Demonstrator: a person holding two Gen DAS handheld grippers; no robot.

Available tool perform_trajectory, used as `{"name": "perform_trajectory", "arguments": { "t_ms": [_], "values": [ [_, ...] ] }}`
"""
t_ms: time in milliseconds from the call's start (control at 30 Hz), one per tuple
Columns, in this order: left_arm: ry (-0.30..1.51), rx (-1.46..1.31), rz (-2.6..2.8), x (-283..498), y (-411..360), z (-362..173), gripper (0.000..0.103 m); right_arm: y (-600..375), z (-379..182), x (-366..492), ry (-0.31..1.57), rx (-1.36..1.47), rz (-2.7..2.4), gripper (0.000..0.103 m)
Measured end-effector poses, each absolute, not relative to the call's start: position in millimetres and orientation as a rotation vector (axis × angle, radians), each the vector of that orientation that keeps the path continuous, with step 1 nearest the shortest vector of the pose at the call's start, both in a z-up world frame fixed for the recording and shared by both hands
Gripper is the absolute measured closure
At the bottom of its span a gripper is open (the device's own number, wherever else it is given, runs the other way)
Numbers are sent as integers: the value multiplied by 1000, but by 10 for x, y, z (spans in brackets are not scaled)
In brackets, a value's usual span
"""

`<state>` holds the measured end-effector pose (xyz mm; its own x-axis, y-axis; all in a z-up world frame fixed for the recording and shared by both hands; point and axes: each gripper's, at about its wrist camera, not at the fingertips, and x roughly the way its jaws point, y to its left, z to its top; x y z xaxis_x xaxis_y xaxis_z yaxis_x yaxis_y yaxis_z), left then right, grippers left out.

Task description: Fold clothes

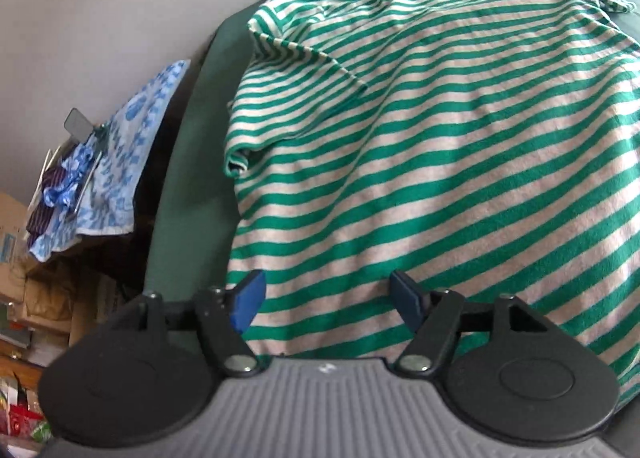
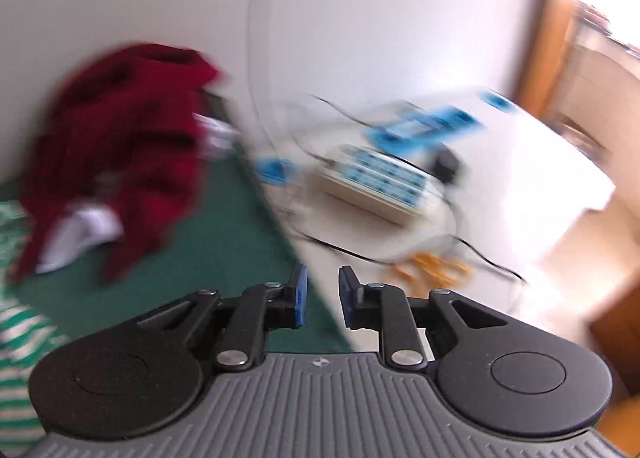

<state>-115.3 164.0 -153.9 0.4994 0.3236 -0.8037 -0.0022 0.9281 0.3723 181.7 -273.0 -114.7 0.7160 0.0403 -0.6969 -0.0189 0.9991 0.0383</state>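
One green-and-cream striped shirt (image 1: 420,145) lies spread over a dark green surface (image 1: 200,129), filling the centre and right of the left wrist view, its sleeve folded in at the upper left. The left gripper (image 1: 328,298) hovers at the shirt's lower edge, fingers well apart and empty; the right gripper (image 2: 322,296), in a blurred view, shows a narrow empty gap. The cloth looks light, soft and floppy, so pinching a hem corner or shoulder seam seems best.
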Motion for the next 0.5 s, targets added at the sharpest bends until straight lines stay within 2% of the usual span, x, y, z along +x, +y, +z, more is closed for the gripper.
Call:
{"name": "perform_trajectory", "arguments": {
  "t_ms": [67, 133, 267, 300, 333, 367, 500],
  "values": [
    [1041, 350, 201, -1120, 1583, -1538, 32, -2319, -1161, 1615, 781, -118, 293, 81],
    [1040, 381, 199, -1070, 1487, -1540, 32, -1862, -1280, 1339, 763, -299, 503, 75],
    [1022, 351, 172, -968, 1374, -1453, 32, -1442, -1577, 1081, 691, -526, 581, 76],
    [1016, 337, 168, -937, 1353, -1435, 32, -1480, -1635, 1159, 720, -504, 573, 87],
    [1015, 333, 169, -900, 1325, -1437, 32, -1540, -1674, 1256, 743, -473, 565, 92],
    [1015, 333, 174, -865, 1292, -1448, 32, -1639, -1653, 1380, 750, -424, 549, 103],
    [1032, 313, 161, -773, 1184, -1507, 29, -2020, -1385, 1844, 719, -250, 388, 103]
  ]
}}
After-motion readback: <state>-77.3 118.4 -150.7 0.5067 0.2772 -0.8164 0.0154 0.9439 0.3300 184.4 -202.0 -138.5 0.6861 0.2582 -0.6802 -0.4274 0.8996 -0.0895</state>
